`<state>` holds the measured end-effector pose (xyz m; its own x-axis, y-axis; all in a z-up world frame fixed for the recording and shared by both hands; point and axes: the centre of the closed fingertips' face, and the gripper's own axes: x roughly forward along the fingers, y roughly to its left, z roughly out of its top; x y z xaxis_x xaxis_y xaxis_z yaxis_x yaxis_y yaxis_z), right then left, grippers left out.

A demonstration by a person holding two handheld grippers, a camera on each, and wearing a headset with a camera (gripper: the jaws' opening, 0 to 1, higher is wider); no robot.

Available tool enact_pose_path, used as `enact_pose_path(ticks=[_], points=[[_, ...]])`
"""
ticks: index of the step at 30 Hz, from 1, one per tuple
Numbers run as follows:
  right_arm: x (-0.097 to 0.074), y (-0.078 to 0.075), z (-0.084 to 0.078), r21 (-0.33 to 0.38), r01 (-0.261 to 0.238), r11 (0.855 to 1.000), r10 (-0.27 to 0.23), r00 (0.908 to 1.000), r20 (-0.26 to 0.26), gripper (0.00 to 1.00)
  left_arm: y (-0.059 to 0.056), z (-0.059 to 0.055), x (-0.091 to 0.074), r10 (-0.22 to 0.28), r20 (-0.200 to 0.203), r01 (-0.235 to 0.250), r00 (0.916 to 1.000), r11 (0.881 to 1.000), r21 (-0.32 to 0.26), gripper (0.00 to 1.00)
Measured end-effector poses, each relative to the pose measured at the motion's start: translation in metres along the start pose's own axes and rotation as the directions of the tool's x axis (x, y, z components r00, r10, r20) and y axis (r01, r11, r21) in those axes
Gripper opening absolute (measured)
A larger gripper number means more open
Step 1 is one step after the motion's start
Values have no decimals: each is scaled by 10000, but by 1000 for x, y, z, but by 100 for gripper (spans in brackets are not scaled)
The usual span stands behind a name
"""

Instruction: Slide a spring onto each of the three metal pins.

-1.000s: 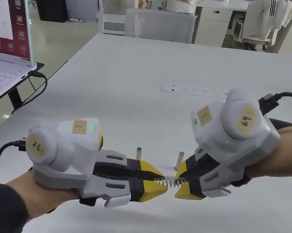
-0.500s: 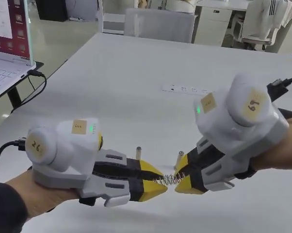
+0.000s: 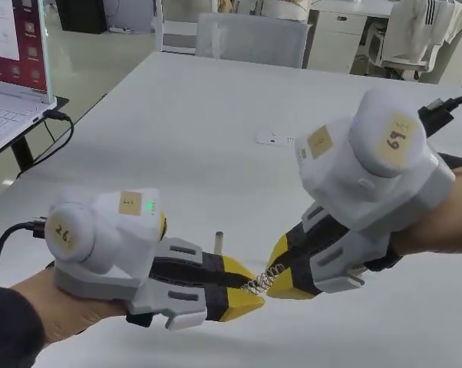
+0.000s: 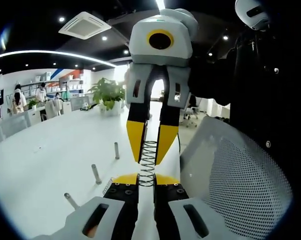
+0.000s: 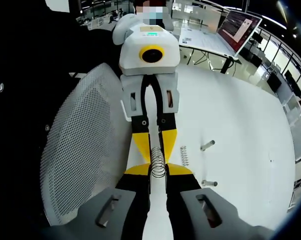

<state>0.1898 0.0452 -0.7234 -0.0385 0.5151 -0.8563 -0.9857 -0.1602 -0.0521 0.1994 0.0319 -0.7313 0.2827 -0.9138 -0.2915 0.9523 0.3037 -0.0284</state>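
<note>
Pinching one spring [image 3: 262, 281] between them, the left tongs [image 3: 250, 297] and right tongs [image 3: 277, 282] meet tip to tip low in the head view, around 6 o'clock, and each pair is squeezed narrow on its own end of the coil. From the left gripper view, three metal pins [image 4: 95, 173] stand upright in a row on the white surface [image 4: 50, 145], off at about 9 o'clock of the spring, all bare. Over in the right gripper view a second spring [image 5: 184, 155] lies flat on the surface at 3 o'clock of the held one, close to two of the pins.
</note>
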Motion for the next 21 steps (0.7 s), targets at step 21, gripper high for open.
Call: enact_pose_path(ticks=[21], points=[[3, 6, 8, -351, -240, 9991, 224, 9987, -450, 8, -5, -5, 4, -243, -175, 244, 9996, 9997, 30, 3]])
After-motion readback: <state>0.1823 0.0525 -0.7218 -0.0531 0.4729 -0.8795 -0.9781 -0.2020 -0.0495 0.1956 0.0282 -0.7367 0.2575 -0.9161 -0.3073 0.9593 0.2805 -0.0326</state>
